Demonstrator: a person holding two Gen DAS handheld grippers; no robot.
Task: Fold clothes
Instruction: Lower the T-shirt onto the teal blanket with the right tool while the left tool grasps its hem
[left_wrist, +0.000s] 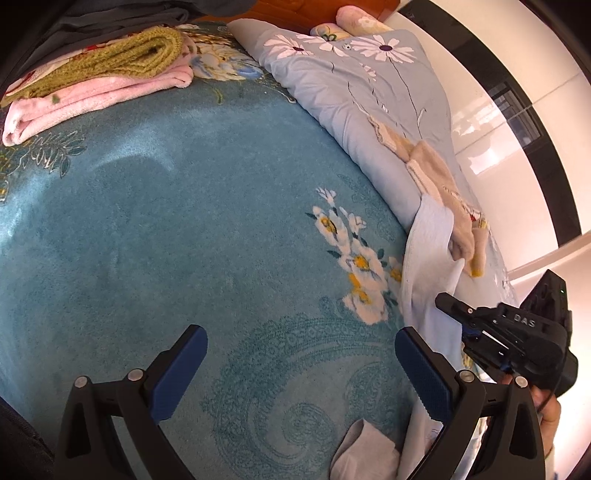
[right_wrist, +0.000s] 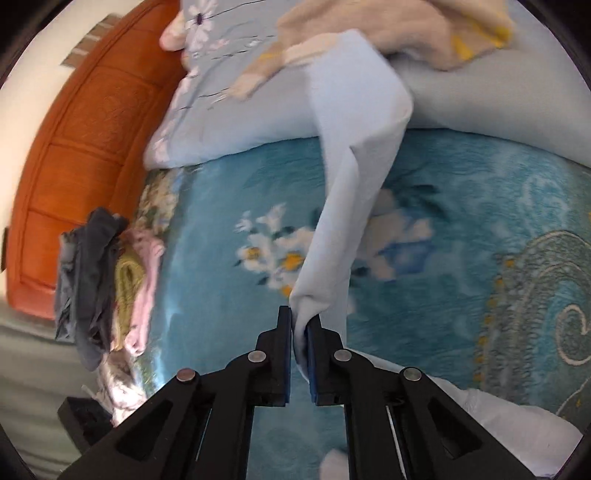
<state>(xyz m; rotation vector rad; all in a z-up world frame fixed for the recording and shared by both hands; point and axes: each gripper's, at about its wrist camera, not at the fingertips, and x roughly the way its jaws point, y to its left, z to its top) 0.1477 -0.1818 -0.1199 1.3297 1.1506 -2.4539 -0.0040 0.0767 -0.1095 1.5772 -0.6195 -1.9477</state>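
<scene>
Grippers: right (right_wrist: 299, 325) pinching one pale-blue garment (right_wrist: 354, 177).

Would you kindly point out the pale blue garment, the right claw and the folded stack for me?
pale blue garment (right_wrist: 354, 177): right wrist view, middle of the hanging cloth.
right claw (right_wrist: 300, 326): right wrist view, between fingertips, shut on the garment.
folded stack (left_wrist: 110, 70): left wrist view, olive knit layer.

We see a teal bed blanket (left_wrist: 155, 229) with white-yellow flower prints and swirl motifs. Quilt (left_wrist: 354, 92): grey-blue, white daisies. Held garment (right_wrist: 354, 177): plain pale blue. Beige garment (left_wrist: 439, 177) has yellow patches. Folded stack: pink towel (left_wrist: 74, 99), olive knit (left_wrist: 122, 55), dark grey cloth (right_wrist: 92, 273). Headboard (right_wrist: 85, 140) orange-brown. Fingers (left_wrist: 177, 373) black with blue pads.
</scene>
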